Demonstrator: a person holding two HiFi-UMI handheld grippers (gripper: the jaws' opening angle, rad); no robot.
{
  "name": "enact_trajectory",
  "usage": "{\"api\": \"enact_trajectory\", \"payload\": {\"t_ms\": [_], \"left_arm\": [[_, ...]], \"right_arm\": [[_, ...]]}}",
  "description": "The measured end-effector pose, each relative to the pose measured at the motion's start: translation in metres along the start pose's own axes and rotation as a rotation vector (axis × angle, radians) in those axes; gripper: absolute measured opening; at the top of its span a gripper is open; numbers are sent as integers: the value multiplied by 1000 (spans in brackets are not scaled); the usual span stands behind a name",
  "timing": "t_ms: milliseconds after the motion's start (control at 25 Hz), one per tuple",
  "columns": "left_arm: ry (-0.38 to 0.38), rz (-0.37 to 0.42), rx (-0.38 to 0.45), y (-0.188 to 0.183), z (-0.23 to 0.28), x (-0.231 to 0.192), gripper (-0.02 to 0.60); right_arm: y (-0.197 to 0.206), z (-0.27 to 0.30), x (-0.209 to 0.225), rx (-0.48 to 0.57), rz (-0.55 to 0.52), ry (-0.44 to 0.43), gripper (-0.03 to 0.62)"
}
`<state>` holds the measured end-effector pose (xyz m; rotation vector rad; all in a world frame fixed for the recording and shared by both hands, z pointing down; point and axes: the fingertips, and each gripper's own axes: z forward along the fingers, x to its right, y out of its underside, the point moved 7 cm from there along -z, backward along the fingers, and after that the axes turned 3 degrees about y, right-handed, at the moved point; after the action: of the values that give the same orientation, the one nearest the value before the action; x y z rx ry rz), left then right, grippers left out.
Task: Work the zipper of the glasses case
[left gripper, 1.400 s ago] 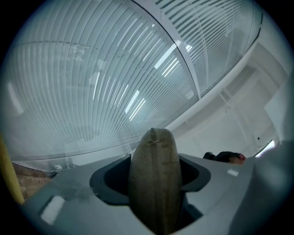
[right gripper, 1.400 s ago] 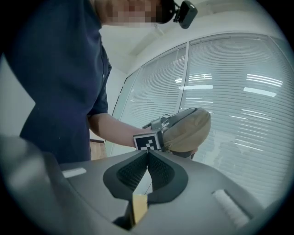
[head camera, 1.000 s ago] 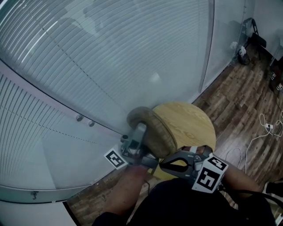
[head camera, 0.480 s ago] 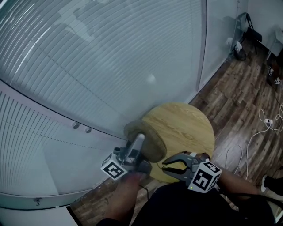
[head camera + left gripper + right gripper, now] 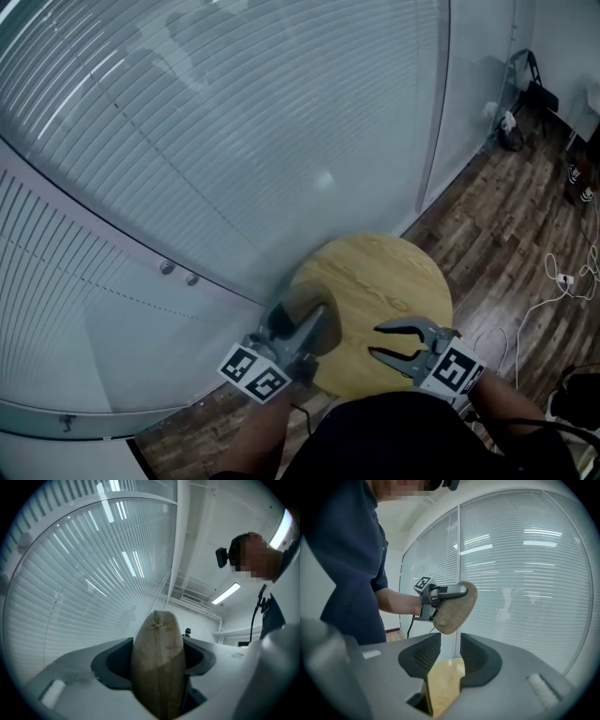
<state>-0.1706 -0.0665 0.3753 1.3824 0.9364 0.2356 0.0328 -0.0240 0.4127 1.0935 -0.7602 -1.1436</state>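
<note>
**Glasses case clamped in the left tongs, right tongs released**

A glass wall with closed slatted blinds point(image 5: 234, 141) fills the head view from 9 to 12 o'clock.

The left tongs point(image 5: 305, 328) are clenched on the glasses case point(image 5: 157, 667). In the left gripper view both dark pads press on its flanks. The case is a rounded, clam-shaped pod of tan, suede-like fabric with a small stitched seam at its far tip. It looks closed and its contents are hidden. No view shows the zipper plainly.

In the head view the case sits at the 8 o'clock edge of the round worktop point(image 5: 384, 281), a pale disc with fine wood grain. The grey tongs cover much of the case there, so I cannot tell whether it touches the wood. In the right gripper view the case point(image 5: 454, 609) appears at 12 o'clock above the jaws, with a hand point(image 5: 401, 603) and a dark blue sleeve point(image 5: 351, 550) at 9 o'clock.

The right tongs point(image 5: 375, 341) are at the worktop's 5 o'clock edge, pointing toward the case but apart from it. Their jaws have just been opening. Nothing stands between the ribbed pads, and only the worktop's wood shows through the gap.

At 3 o'clock, white cables point(image 5: 553, 286) trail over the dark plank floor point(image 5: 506, 225).
</note>
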Motion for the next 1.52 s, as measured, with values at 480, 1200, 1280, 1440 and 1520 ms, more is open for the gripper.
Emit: {"api": "enact_trajectory", "payload": {"t_ms": [480,1200,1280,1440,1520], "left_arm": [[-153,178,-92,19,-29,-16,301],[-274,206,-180,82,-47,-38,302],[-277,197,-200,88,-50,-45,302],[-290,209,-193,87,-53,-45,302],[-288,215,-191,89,-48,-44,302]], "right_arm": [[49,-26,55,71,74,404,137],[85,-52,70,188,124,747,8],[87,-52,68,165,135,749,8],[103,-52,66,162,178,747,6],[105,-54,67,159,199,754,6]]}}
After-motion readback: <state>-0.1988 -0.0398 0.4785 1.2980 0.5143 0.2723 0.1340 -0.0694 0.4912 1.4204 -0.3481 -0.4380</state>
